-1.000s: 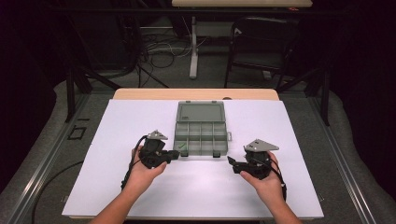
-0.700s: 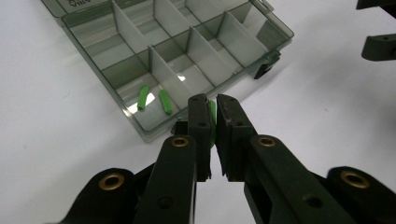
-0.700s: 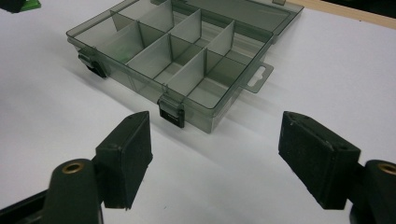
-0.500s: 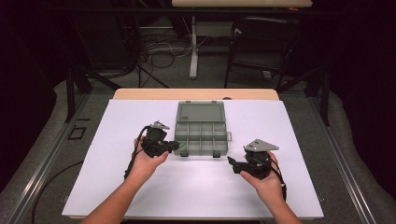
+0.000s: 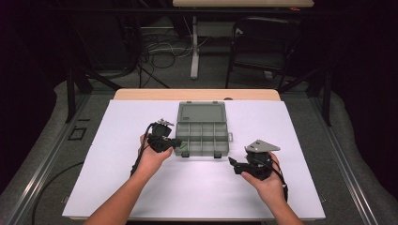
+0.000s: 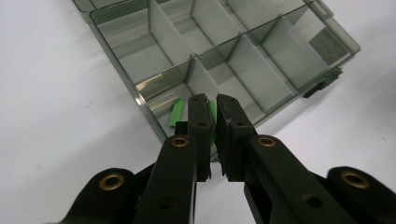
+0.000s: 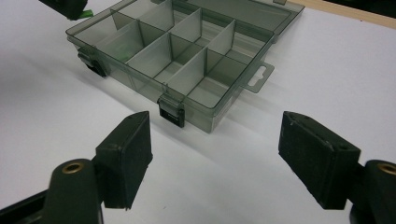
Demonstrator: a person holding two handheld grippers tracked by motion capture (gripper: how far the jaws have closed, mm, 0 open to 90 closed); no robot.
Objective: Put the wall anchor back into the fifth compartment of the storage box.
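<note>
From the high view, the compartment box (image 5: 202,132) sits open in the middle of the white table (image 5: 117,187), lid flipped toward the far side. The left gripper (image 5: 179,142) is right at the box's near-left corner, while the right gripper (image 5: 232,162) hangs just off the near-right corner, not touching it.

In the left gripper view, the fingers (image 6: 200,122) are pinched nearly shut on a small green piece (image 6: 177,112), right over the corner compartment of the box (image 6: 289,51).

In the right gripper view, the fingers (image 7: 127,151) are spread wide open with nothing between them, pointing at the box (image 7: 154,56), latches (image 7: 171,114) facing the camera. The green piece (image 7: 85,14) peeks out at the top left under the other gripper.
</note>
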